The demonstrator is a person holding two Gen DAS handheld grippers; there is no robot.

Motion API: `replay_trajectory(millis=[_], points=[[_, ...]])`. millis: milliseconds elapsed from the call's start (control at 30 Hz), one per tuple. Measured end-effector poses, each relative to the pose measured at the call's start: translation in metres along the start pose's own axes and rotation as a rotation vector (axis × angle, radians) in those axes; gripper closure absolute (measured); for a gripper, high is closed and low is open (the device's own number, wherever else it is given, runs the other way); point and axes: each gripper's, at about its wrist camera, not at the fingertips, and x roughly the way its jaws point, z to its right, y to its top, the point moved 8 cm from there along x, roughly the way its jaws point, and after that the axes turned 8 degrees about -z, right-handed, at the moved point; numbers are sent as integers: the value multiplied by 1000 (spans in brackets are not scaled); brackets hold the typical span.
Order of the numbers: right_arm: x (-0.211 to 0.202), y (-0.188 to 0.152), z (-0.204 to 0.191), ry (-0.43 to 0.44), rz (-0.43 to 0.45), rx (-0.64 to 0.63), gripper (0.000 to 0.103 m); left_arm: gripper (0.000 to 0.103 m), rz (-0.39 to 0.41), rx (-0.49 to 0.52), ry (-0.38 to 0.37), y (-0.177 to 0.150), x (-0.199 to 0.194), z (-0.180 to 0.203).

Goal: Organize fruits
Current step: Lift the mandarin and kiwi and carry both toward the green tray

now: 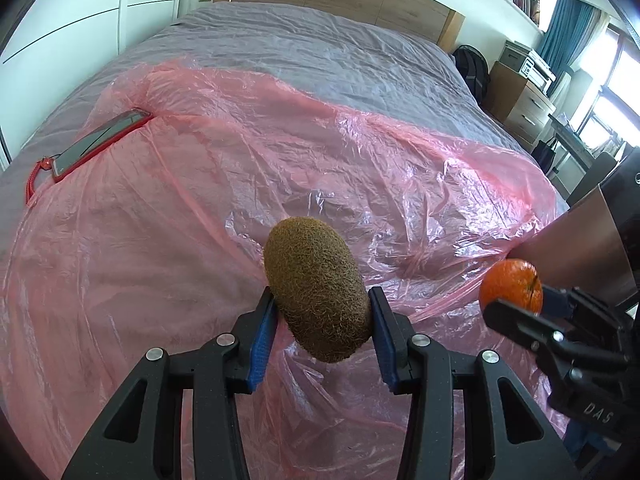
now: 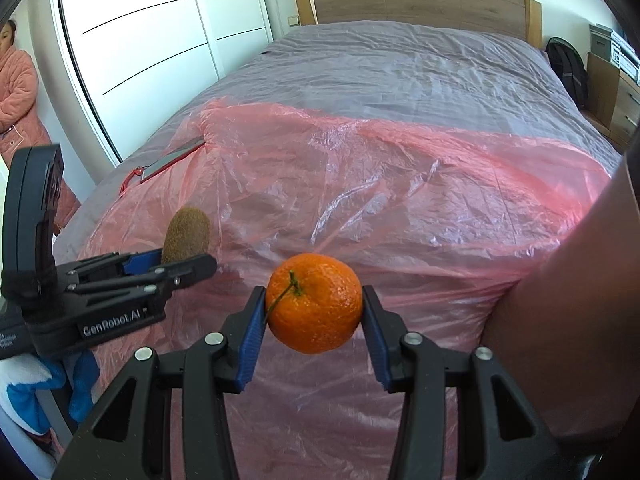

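Over the bed: crinkled pink plastic sheet (image 1: 200, 220)
Left gripper (image 1: 322, 320): fingers pinching fuzzy brown oval kiwi (image 1: 316, 292)
Right gripper (image 2: 314, 308): fingers clamping round orange tangerine (image 2: 314, 304)

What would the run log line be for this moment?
left tongs: shut on kiwi | right tongs: shut on orange | both fruits held above pink plastic sheet | phone at sheet edge
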Motion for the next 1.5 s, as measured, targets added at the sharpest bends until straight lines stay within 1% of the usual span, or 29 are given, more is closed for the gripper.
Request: replay_trajectory(millis=[133,200,400,533,667,800,933,1167,1500], points=[[-9,-13,-4,5,-5,-5,24,64,6,-11,3,-4,-10,1],[-15,-20,-6,13,-7,0,24,64,6,-28,-7,-7,-17,0],[-34,-46,-13,26,-16,-2,24,64,14,-31,-9,-24,-39,4],[-48,-65,-14,27,-24,9,24,64,20,-41,-27,-37,-57,10],[-65,-87,-12,23,-31,18,24,64,20,-21,-36,-52,-72,22],[-87,-104,-7,13,-27,38,24,64,15,16,-49,-75,-89,39],[-112,-124,1,-4,-16,56,24,64,4,59,-68,-101,-106,61],[-150,-166,31,-49,-5,111,24,64,-21,115,-152,-137,-130,116],[-199,-210,92,-100,41,213,24,64,-54,236,-236,-166,-144,209]])
